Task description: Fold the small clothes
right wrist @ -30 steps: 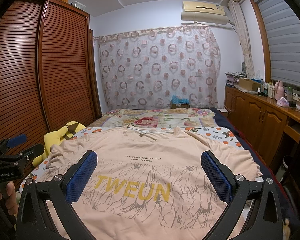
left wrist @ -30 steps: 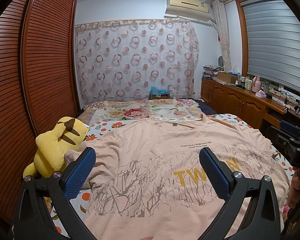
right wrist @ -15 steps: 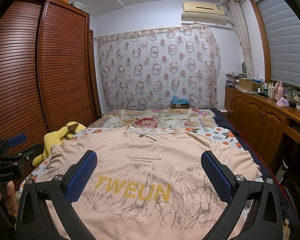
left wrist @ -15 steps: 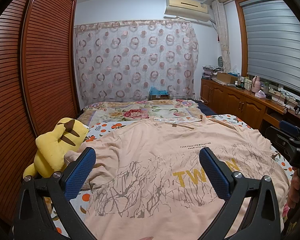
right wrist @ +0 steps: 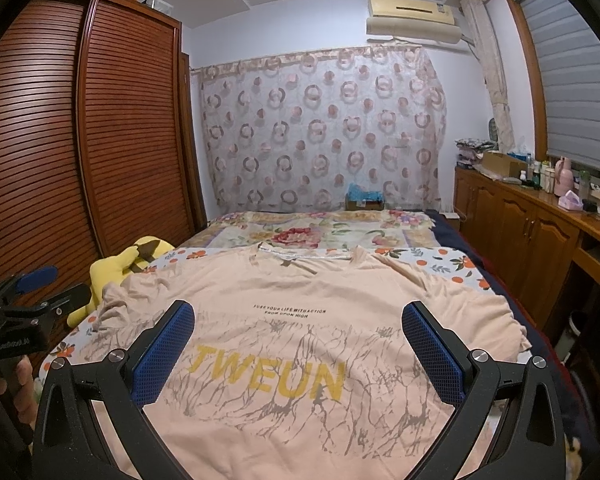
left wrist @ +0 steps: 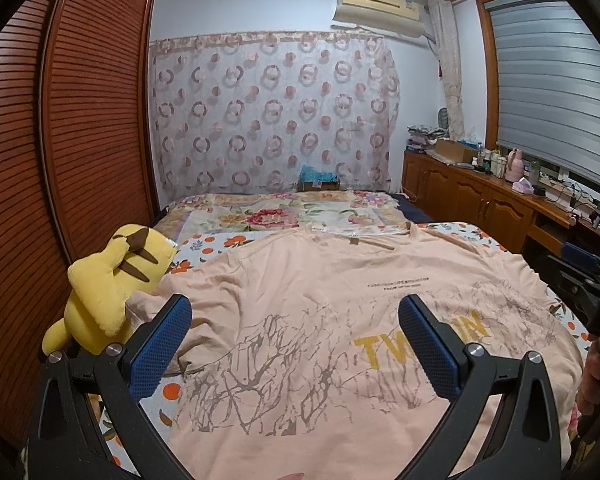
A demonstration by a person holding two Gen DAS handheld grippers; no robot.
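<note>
Nothing has moved since the earlier frames — both grippers hang where they were above the shirt.

The bed (right wrist: 452,262) carries the peach shirt (right wrist: 300,292), spread flat and face up with its collar at the far end; its left sleeve lies rumpled beside a yellow plush (left wrist: 112,280) at the bed's left edge. The left gripper (left wrist: 296,334) and right gripper (right wrist: 298,338) hover over the near half of the shirt — jaws spread wide, gripping nothing.

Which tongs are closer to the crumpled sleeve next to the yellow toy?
The left tongs, I'd guess. The crumpled sleeve by the yellow plush toy lies just beyond their left pad. The right tongs hang open over the shirt's middle.
</note>
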